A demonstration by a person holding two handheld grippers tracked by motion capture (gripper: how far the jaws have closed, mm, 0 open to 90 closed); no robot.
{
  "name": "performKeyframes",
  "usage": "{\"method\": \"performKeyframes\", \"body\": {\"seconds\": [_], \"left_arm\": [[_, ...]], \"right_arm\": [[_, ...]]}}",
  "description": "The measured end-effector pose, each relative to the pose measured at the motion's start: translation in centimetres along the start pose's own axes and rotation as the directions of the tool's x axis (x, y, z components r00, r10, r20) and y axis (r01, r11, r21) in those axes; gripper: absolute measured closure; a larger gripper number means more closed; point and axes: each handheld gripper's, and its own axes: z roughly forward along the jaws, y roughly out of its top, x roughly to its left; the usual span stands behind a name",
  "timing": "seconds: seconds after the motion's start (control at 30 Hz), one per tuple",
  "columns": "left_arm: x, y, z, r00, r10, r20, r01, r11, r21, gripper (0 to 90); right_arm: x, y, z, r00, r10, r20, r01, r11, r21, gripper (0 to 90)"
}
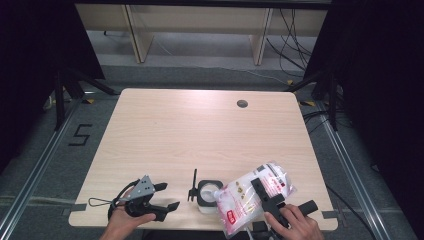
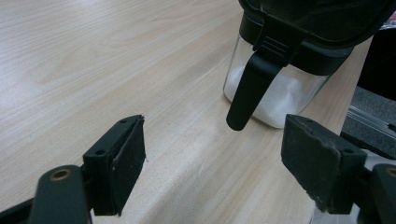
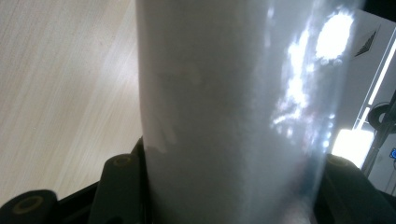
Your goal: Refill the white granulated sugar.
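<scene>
A clear jar (image 1: 206, 199) with a black rim stands near the table's front edge, its lid (image 1: 193, 186) flipped up at its left. White powder lies in the jar (image 2: 275, 100), and a black latch (image 2: 250, 88) hangs down its side. My right gripper (image 1: 259, 189) is shut on a plastic bag of white powder (image 1: 240, 201), tilted with its lower corner at the jar's mouth. The bag (image 3: 210, 93) sits between the right gripper's (image 3: 224, 191) jaws. My left gripper (image 1: 169, 195) rests open left of the jar, and nothing lies between the left gripper's (image 2: 212, 158) pads.
The light wooden table (image 1: 200, 130) has a round cable hole (image 1: 242, 103) at the back right. Dark stands and cables flank the table on the floor. The front edge runs just below both hands.
</scene>
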Motion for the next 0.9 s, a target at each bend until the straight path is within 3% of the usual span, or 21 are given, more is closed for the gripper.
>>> {"method": "performKeyframes", "body": {"seconds": [0.07,0.13,0.17,0.23,0.27,0.37,0.43,0.53,0.6,0.63,0.73,0.8,0.9], "left_arm": [[-0.11,-0.03,0.06,0.9998,-0.017,0.002,0.017,0.9998,-0.007,21.4],[0.00,-0.03,-0.09,0.9999,-0.003,-0.012,0.004,0.9999,0.017,21.5],[-0.16,-0.02,0.03,0.9997,-0.023,-0.002,0.023,0.9997,-0.004,21.4],[-0.12,0.01,0.03,0.9999,-0.012,0.000,0.012,0.9999,-0.006,21.4],[0.00,-0.02,-0.10,0.9999,-0.005,-0.013,0.005,0.9998,0.018,21.5],[-0.02,0.00,0.00,1.0000,-0.002,0.000,0.002,1.0000,0.000,21.4],[-0.21,-0.02,0.04,0.9996,-0.029,0.000,0.029,0.9996,-0.007,21.4],[-0.01,-0.01,0.01,1.0000,-0.003,-0.002,0.003,1.0000,0.000,21.4],[-0.19,-0.02,0.03,0.9996,-0.027,-0.002,0.027,0.9996,-0.002,21.4],[0.00,-0.01,-0.09,0.9999,-0.004,-0.011,0.005,0.9998,0.018,21.4],[0.01,0.00,0.03,1.0000,0.001,0.002,-0.001,1.0000,0.000,21.5],[-0.11,-0.04,0.04,0.9998,-0.018,-0.001,0.018,0.9998,-0.001,21.5],[0.02,0.03,0.00,1.0000,0.005,0.000,-0.005,1.0000,0.004,21.4]], "right_arm": [[0.12,0.04,-0.08,0.9999,0.014,-0.001,-0.014,1.000,0.011,48.6],[0.05,0.04,-0.13,1.0000,0.005,0.001,-0.005,1.000,0.008,48.6],[0.06,0.06,-0.13,1.0000,0.005,0.003,-0.005,1.000,0.009,48.7],[0.08,0.10,-0.15,1.0000,0.006,0.003,-0.006,1.000,0.011,48.7],[-0.01,0.10,-0.17,1.0000,-0.001,0.005,0.001,1.000,0.008,48.7],[0.06,0.08,-0.18,1.0000,0.009,0.000,-0.009,1.000,0.013,48.7],[-0.01,0.08,-0.16,1.0000,0.001,-0.001,-0.001,1.000,0.007,48.7],[0.09,0.05,-0.18,0.9997,0.023,-0.001,-0.023,1.000,0.015,48.7],[0.12,0.06,-0.20,0.9998,0.017,-0.003,-0.017,1.000,0.014,48.7],[0.16,0.07,-0.22,0.9997,0.025,0.000,-0.025,1.000,0.015,48.7],[0.06,0.02,-0.15,0.9999,0.016,-0.001,-0.016,1.000,0.012,48.7],[0.14,0.04,-0.21,0.9999,0.016,0.002,-0.016,1.000,0.013,48.7],[0.08,0.06,-0.19,0.9998,0.021,0.003,-0.021,1.000,0.015,48.7]]}}
